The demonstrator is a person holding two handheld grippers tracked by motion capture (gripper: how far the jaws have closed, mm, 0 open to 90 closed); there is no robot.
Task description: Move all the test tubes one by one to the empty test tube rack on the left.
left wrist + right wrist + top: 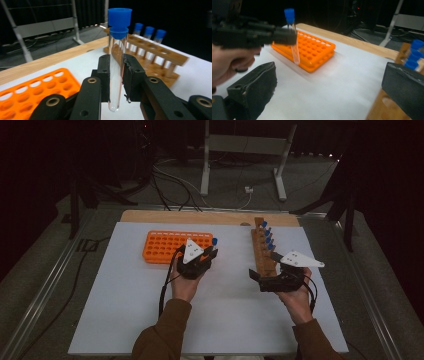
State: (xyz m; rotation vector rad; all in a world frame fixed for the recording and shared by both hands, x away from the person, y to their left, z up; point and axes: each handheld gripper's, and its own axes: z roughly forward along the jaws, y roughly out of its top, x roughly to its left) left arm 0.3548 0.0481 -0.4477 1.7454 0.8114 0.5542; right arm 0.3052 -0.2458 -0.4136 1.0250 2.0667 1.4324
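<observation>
My left gripper (212, 251) is shut on a clear test tube (117, 62) with a blue cap (214, 241); its pads clamp the glass mid-length and hold it upright. It hovers at the near right corner of the orange tube rack (165, 247), whose holes look empty. In the right gripper view the tube (294, 50) hangs tilted in front of the orange rack (317, 50). My right gripper (265, 265) stands open with nothing between its jaws, at the near end of the wooden rack (263, 252). Several blue-capped tubes (149, 31) stand in the wooden rack (155, 52).
A white sheet (125, 310) covers the table, with a wooden board edge (200, 216) at the far side. A metal frame (240, 145) and cables lie on the floor beyond. Metal rails run along both sides of the table.
</observation>
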